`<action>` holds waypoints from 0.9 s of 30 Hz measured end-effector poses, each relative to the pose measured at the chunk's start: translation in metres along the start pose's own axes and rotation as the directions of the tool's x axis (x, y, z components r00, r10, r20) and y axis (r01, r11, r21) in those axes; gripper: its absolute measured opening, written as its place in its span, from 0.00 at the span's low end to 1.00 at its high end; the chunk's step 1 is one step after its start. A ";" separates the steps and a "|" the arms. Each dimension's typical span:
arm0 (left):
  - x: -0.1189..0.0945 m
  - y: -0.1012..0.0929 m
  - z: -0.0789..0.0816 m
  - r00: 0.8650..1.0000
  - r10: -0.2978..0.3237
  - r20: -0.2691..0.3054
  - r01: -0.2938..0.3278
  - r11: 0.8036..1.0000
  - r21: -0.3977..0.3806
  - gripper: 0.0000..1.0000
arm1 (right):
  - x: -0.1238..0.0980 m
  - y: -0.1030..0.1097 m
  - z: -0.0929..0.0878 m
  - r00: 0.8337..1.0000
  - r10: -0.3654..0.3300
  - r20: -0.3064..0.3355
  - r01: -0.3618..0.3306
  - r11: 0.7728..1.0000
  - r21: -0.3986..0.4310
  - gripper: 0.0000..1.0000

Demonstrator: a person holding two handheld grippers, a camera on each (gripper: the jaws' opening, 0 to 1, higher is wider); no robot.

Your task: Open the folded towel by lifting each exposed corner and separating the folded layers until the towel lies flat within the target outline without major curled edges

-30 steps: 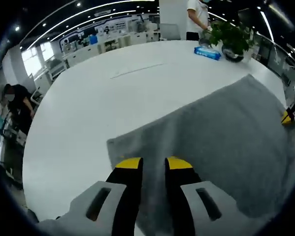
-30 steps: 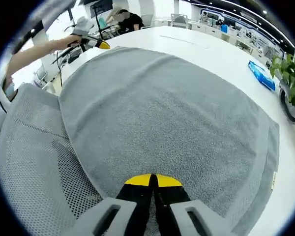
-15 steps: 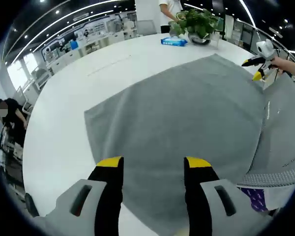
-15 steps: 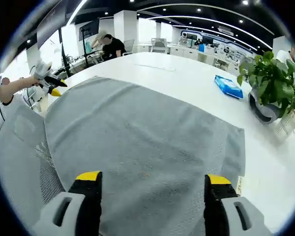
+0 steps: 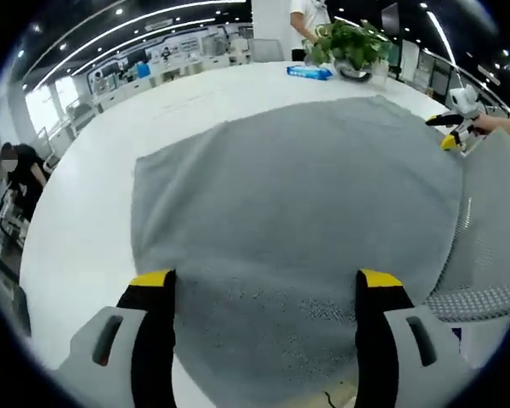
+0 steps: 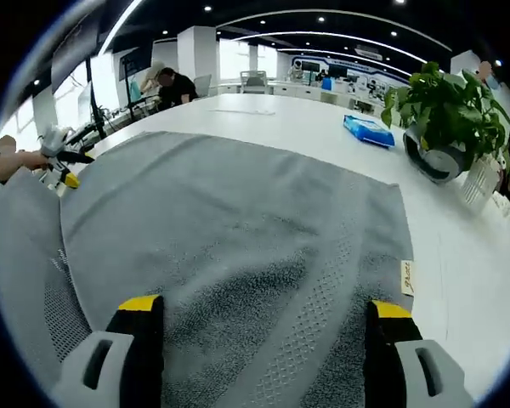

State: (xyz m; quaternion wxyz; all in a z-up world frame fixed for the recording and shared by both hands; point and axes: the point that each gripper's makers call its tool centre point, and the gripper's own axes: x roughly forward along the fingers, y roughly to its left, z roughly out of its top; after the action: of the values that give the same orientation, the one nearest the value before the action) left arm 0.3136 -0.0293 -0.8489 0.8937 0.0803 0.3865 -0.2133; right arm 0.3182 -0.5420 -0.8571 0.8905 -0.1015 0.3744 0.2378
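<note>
**Both grippers open above the spread grey towel**

The left gripper [image 5: 265, 285] has its jaws wide apart, the yellow tips holding nothing; the grey towel [image 5: 306, 195] fills the gap between them and runs on ahead. The tips sit over the towel's near edge; whether they touch the cloth cannot be told. The right gripper [image 6: 263, 308] is likewise spread wide and grips nothing, its yellow tips over the towel [image 6: 238, 229] near the edge closest to the camera.

The towel lies opened out on the white table [image 5: 85, 178], mostly flat, with a small label [image 6: 405, 277] at its right-hand edge in the right gripper view. Part of its near side hangs over the table edge beside a grey mesh chair [image 5: 484, 246].

In the left gripper view the right gripper [image 5: 456, 127] appears at the far right, held in a hand [image 5: 495, 124] just off the towel's corner. In the right gripper view the left gripper [image 6: 58, 161] appears at the far left, held in a hand [image 6: 7, 161] beside the opposite corner.

A potted plant [image 6: 446, 110] and a blue packet [image 6: 368, 130] stand on the table beyond the towel, apart from it.
</note>
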 end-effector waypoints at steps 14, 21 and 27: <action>0.014 0.014 0.014 0.999 -0.044 -0.031 0.047 0.995 0.084 0.97 | 0.013 -0.009 0.009 0.999 0.010 -0.046 -0.010 1.000 -0.004 1.00; 0.029 0.028 0.027 0.999 -0.044 -0.023 0.046 0.996 0.080 0.97 | 0.027 -0.019 0.023 0.998 0.011 -0.063 -0.011 1.000 -0.003 1.00; 0.038 0.036 0.039 0.999 -0.034 -0.021 0.036 0.997 0.070 0.97 | 0.040 -0.029 0.036 0.997 0.015 -0.073 -0.015 1.000 -0.007 1.00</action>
State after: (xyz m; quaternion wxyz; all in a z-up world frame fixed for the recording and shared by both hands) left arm 0.3786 -0.0216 -0.8506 0.8825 0.1070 0.3890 -0.2416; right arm 0.3788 -0.5404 -0.8608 0.8740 -0.1108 0.4065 0.2421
